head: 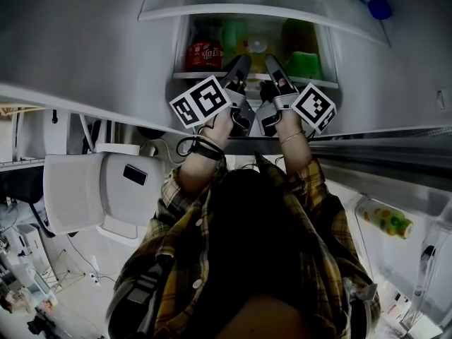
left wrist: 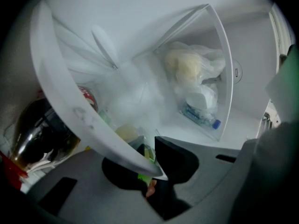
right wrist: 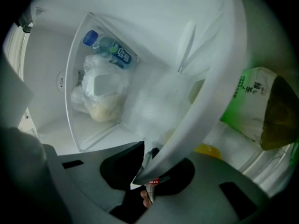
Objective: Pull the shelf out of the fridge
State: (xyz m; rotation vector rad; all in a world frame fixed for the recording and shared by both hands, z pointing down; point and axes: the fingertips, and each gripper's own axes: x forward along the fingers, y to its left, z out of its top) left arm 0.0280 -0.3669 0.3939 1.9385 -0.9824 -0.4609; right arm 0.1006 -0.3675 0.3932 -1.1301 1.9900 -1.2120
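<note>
Inside the open fridge [head: 340, 56], at the white front rim of the shelf [left wrist: 70, 106], the left tool [head: 239, 68] and the right tool [head: 274, 65] sit side by side, each with jaws narrowed and clamped on that rim, a red-labelled bottle [head: 203, 52] and a green bag [head: 305, 63] behind it.

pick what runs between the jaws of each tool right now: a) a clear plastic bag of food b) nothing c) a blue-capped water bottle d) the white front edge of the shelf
d: each gripper view shows the white front edge of the shelf passing between the jaws, for the left tool and the right tool alike; the bottle and the bag sit far off at the back.
</note>
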